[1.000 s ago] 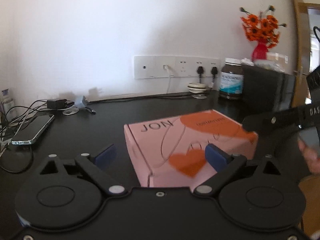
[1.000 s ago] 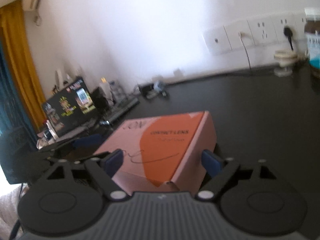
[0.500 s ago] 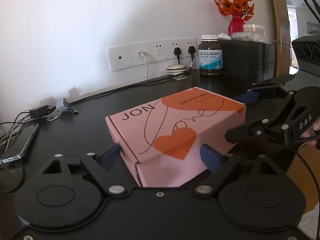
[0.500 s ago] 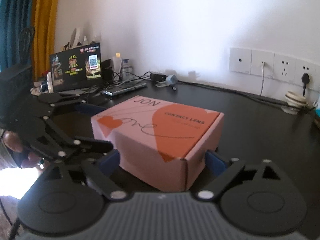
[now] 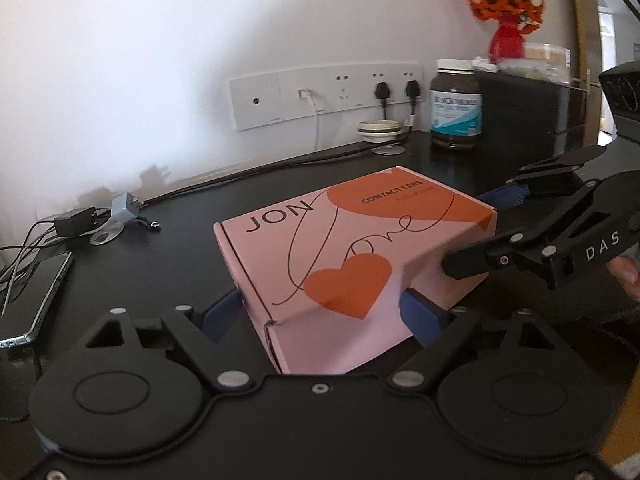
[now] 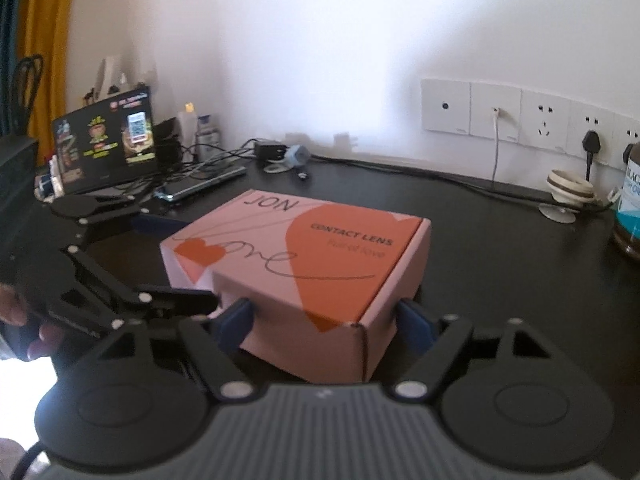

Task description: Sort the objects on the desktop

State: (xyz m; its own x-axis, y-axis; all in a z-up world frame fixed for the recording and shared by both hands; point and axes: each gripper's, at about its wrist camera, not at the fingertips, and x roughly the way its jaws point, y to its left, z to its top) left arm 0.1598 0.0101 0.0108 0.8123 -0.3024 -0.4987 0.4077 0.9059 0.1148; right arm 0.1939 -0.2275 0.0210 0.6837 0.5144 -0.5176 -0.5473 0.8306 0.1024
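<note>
A pink box [image 5: 352,256] with an orange heart and "JON" print sits on the black desk [image 5: 160,264]; it also shows in the right wrist view [image 6: 304,272]. My left gripper [image 5: 320,314] is open wide with a near corner of the box between its blue pads. My right gripper [image 6: 326,320] is open wide around another corner of the box. Whether the pads touch the box sides is unclear. Each gripper appears in the other's view, the right one [image 5: 560,240] at the box's right side and the left one [image 6: 100,280] at its left.
A phone [image 5: 36,300] and cables lie at the left. A brown supplement bottle [image 5: 456,104], a small white dish [image 5: 380,130] and plugged wall sockets [image 5: 328,92] are at the back. A red vase of orange flowers [image 5: 506,36] tops a dark cabinet. A black printed stand [image 6: 108,144] is far left.
Both grippers have moved in around opposite corners of the pink box, and the box now sits deeper between each pair of pads. The box itself stays on the desk.
</note>
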